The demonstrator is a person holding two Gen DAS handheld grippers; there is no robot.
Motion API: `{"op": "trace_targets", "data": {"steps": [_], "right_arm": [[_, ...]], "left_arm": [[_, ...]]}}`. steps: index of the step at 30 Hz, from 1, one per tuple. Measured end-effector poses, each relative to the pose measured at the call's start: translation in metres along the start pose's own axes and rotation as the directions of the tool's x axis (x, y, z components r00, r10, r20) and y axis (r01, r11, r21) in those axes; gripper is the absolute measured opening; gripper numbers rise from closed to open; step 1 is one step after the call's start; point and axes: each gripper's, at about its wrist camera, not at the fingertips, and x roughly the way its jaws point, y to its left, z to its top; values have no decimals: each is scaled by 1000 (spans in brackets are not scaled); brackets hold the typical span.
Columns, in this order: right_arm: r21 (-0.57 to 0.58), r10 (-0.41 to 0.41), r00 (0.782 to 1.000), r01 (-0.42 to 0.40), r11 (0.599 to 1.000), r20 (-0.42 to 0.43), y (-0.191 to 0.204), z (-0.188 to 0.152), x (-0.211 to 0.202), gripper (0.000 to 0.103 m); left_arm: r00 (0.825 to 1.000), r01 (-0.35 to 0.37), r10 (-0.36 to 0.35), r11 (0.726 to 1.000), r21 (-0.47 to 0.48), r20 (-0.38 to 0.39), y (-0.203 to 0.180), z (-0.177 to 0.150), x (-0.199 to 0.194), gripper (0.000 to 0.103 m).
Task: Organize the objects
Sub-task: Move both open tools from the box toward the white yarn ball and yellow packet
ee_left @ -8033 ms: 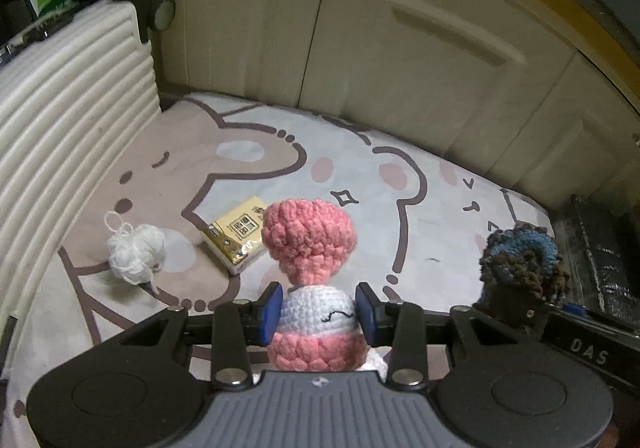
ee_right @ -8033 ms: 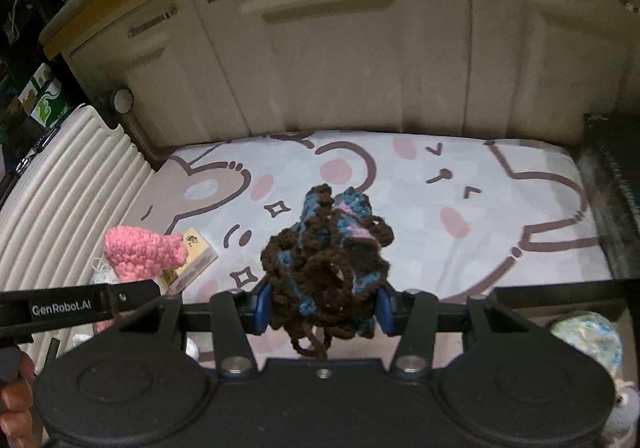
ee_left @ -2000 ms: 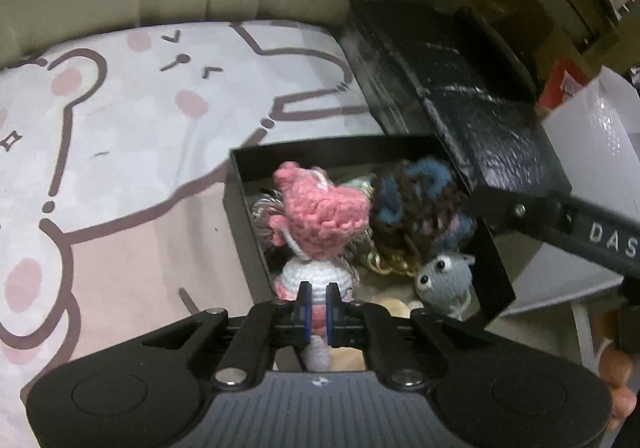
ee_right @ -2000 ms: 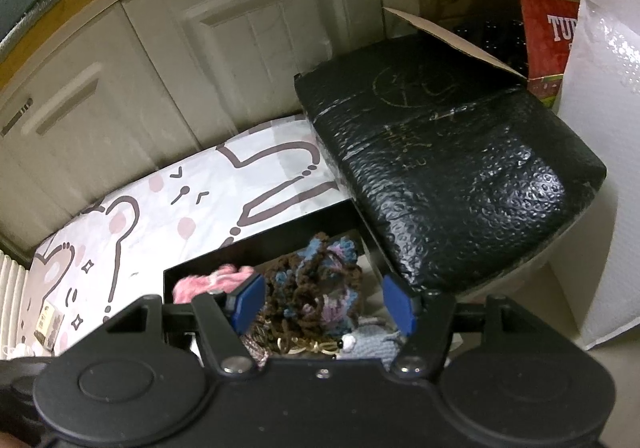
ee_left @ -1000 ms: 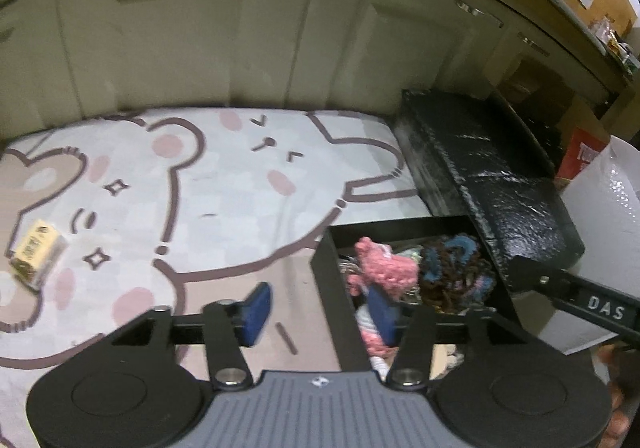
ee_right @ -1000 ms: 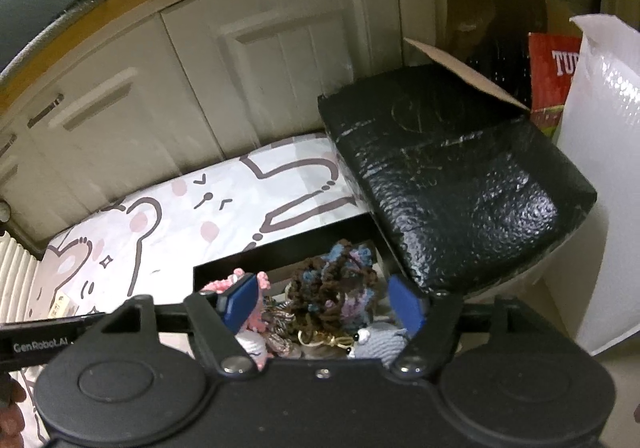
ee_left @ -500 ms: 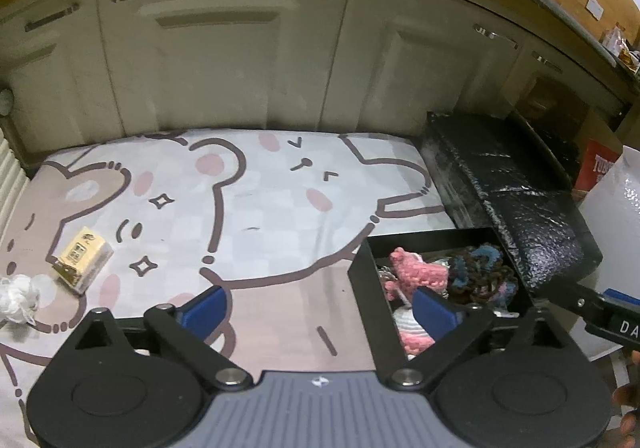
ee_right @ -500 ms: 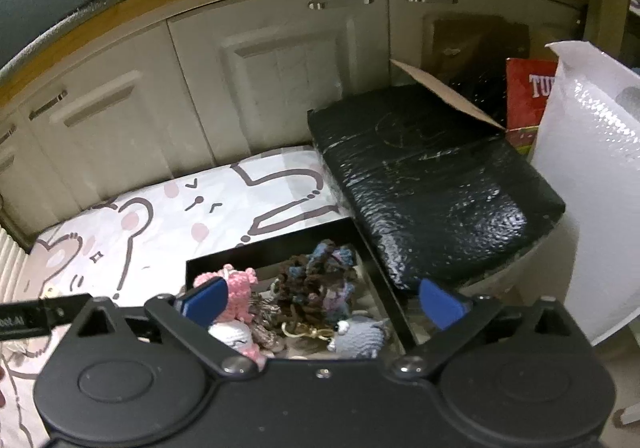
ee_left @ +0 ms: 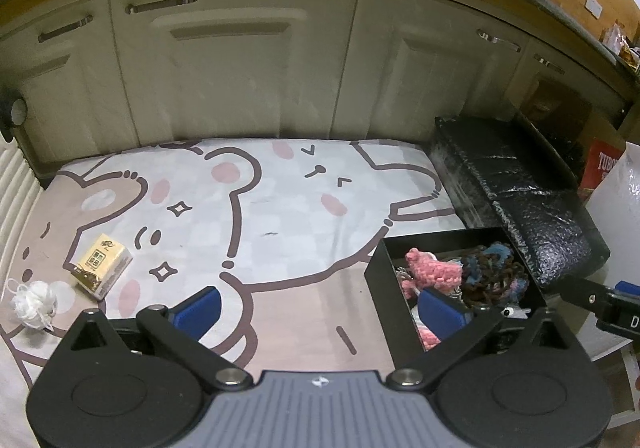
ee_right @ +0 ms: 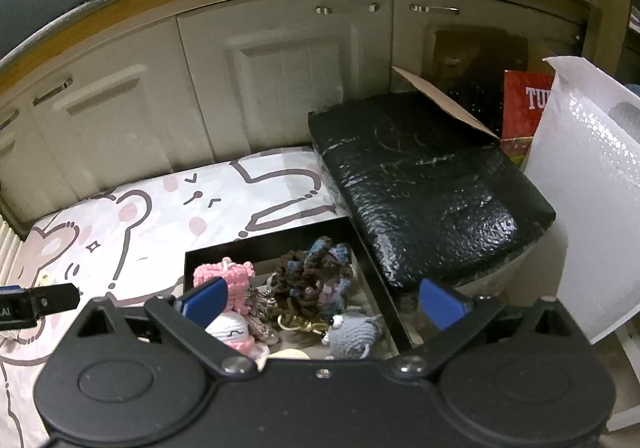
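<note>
Both my grippers, left [ee_left: 318, 310] and right [ee_right: 322, 298], gape wide and empty; the pink doll [ee_right: 224, 276] and brown yarn [ee_right: 312, 276] lie just ahead in the box [ee_right: 264, 244], sorted there. Packet [ee_left: 100, 262] waits far left.

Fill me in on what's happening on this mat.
A person is tidying small things into a black box using handheld tongs. Both the left tongs and the right tongs are open and empty. A pink crochet doll and a brown-and-blue yarn piece lie in the box beside a grey knitted toy. On the cartoon mat, a yellow packet and a white yarn ball are not yet picked up.
</note>
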Motion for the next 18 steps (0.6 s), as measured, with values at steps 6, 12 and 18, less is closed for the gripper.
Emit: {"op": "trace_targets", "data": {"steps": [6, 12, 18], "right_arm": [[-4, -2, 1000, 2, 1000, -1, 6, 1, -1, 103], [0, 6, 1000, -6, 1000, -1, 12, 1, -1, 103], [-12, 27, 1000, -27, 1000, -4, 26, 2, 1, 103]], "left_arm": [[1000, -4, 4, 1000, -15, 8, 8, 0, -5, 103], [1000, -17, 17, 1000, -22, 14, 19, -1, -10, 103], [999, -39, 40, 998, -43, 18, 36, -2, -14, 103]]}}
